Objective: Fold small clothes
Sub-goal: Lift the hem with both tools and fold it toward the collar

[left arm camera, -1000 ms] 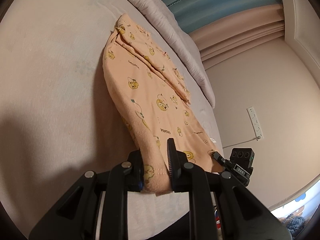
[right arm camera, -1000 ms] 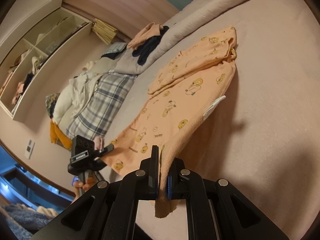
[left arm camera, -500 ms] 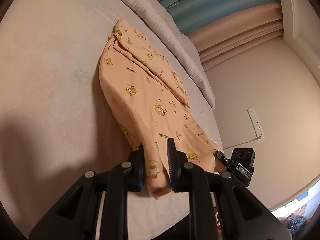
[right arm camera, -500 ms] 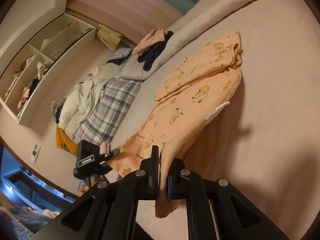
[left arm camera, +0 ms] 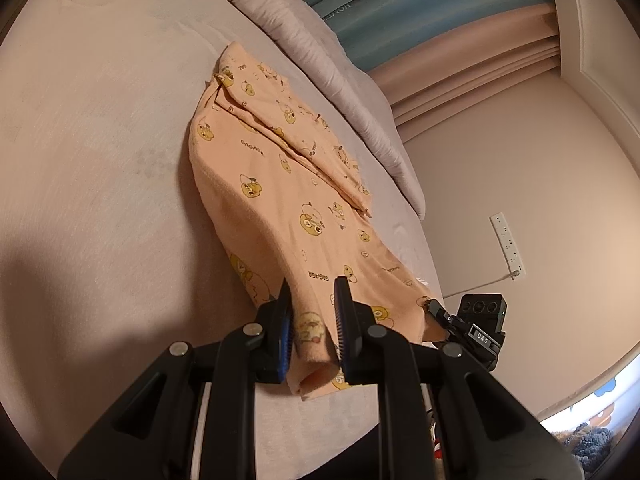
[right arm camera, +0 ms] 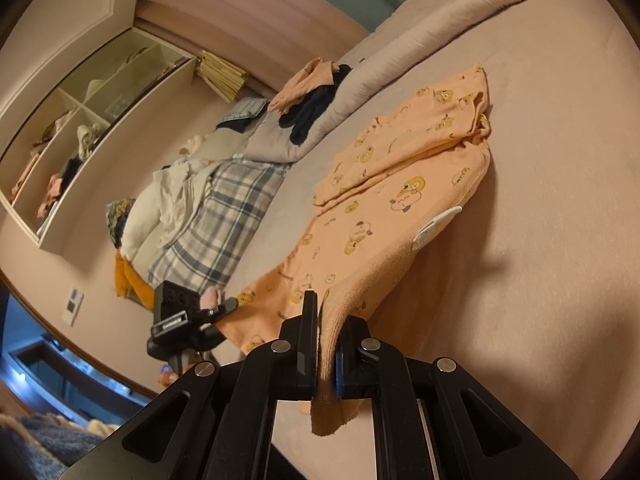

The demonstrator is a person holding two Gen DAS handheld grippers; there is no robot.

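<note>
A small peach garment with yellow cartoon prints (left arm camera: 280,184) (right arm camera: 384,216) lies stretched across the bed, its far end folded in layers. My left gripper (left arm camera: 312,308) is shut on a bunched near corner of it. My right gripper (right arm camera: 328,320) is shut on the other near corner, and a flap of cloth hangs below its fingers. Both near corners are lifted off the mattress while the far part rests on it. A white label (right arm camera: 436,228) shows on the garment's edge. Each wrist view shows the other gripper (left arm camera: 476,328) (right arm camera: 180,316) at the garment's opposite corner.
The bed's pale sheet (left arm camera: 100,160) spreads around the garment. A rolled grey quilt (left arm camera: 320,52) lies along the far side with dark and peach clothes (right arm camera: 316,100) on it. A plaid blanket and pillows (right arm camera: 216,216) are heaped at one end. Wall shelves (right arm camera: 80,140) hold items.
The garment's far end has slid a little away from me across the sheet and its body is drawn straighter. Both grippers keep their hold on the near corners.
</note>
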